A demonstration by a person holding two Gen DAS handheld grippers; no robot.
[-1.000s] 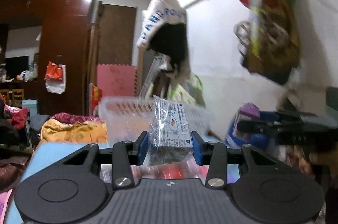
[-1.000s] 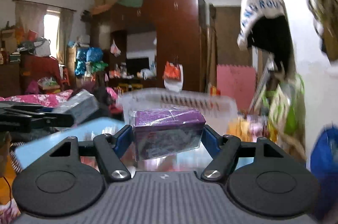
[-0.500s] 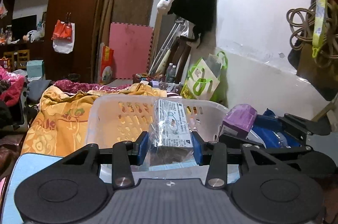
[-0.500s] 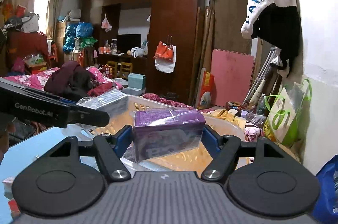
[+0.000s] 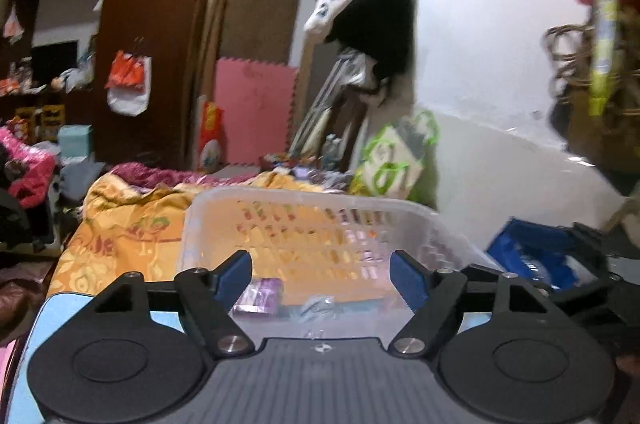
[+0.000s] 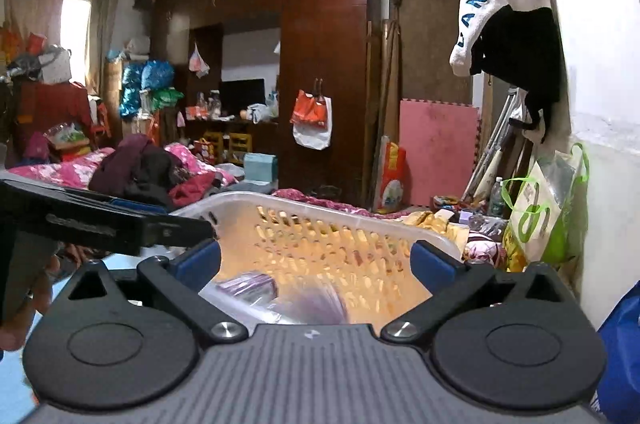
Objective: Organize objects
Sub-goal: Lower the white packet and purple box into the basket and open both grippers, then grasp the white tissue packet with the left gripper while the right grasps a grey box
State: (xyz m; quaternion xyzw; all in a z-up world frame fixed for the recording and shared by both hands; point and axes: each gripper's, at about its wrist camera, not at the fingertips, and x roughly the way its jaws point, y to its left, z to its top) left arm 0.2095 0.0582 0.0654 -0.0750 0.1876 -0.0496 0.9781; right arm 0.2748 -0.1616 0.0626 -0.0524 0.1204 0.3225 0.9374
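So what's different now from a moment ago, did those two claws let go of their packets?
Yes. Both have opened their jaws. The left gripper dropped its clear-wrapped packet and the right gripper dropped its purple box; both items now lie in the white basket below. The basket itself stayed where it was, as did the room behind.

Cluttered bedroom: wardrobe (image 6: 324, 63), bedding (image 6: 76, 171).
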